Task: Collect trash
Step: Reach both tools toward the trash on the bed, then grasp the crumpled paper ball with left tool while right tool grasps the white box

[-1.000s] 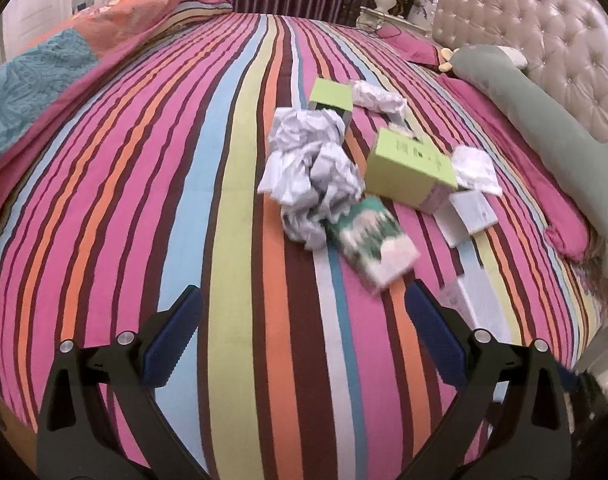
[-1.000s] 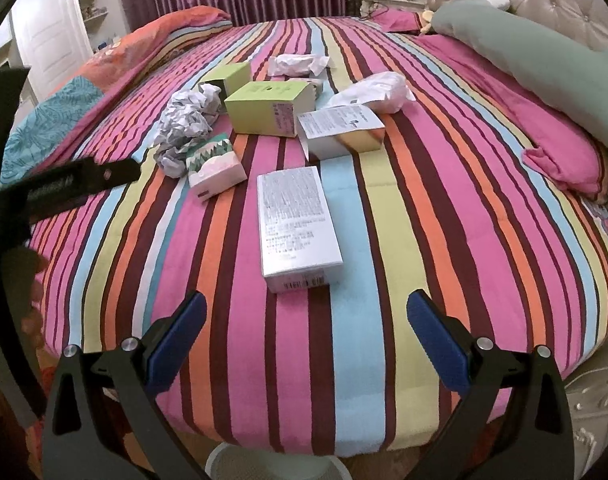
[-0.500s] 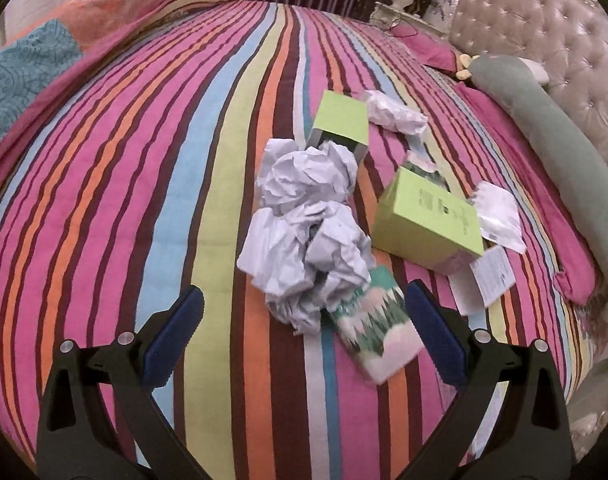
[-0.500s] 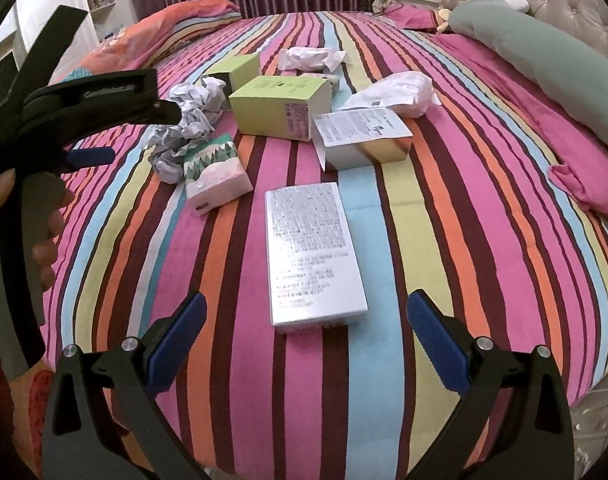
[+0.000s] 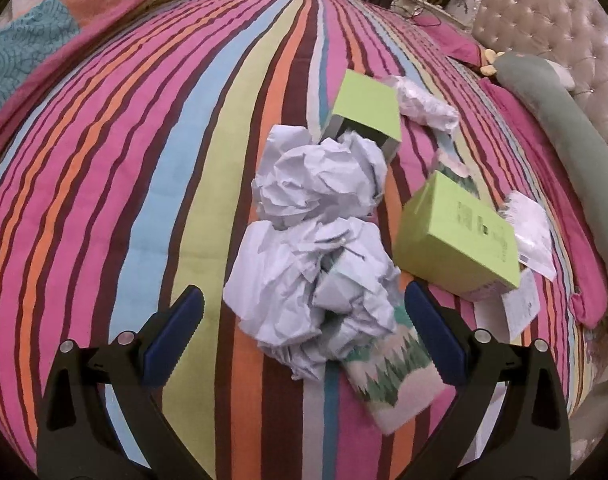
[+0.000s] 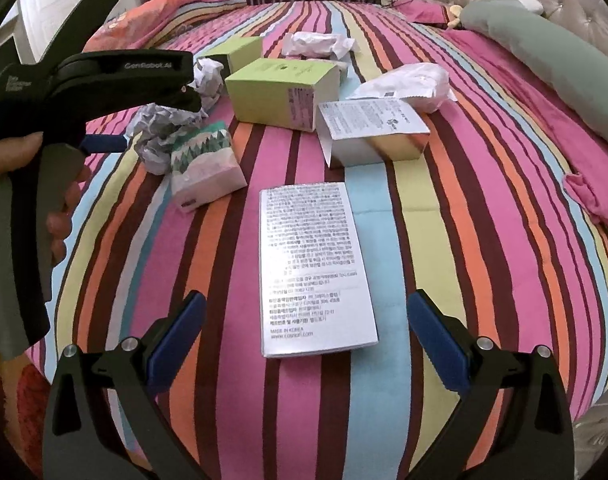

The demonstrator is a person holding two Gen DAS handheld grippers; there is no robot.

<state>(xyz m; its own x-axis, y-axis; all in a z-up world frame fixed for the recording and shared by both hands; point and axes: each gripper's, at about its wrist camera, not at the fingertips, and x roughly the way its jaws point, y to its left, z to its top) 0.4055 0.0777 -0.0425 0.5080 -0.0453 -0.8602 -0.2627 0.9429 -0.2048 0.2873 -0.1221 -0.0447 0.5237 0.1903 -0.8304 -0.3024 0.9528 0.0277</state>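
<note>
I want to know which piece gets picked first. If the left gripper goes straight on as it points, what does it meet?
Most likely the crumpled white paper, lying between the open left gripper fingers' line; the patterned box sits just beside it.

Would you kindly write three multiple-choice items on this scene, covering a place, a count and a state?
1. What lies between the left claw's open fingers?
A. crumpled paper
B. silver box
C. pillow

2. How many lime-green boxes are on the bed?
A. one
B. two
C. four

3. What state is the right claw in?
A. shut on a box
B. open, holding nothing
C. shut, holding nothing

Answers:
1 A: crumpled paper sits between the fingers.
2 B: a near green box and a far green box.
3 B: its fingers flank the silver box without touching.
</note>
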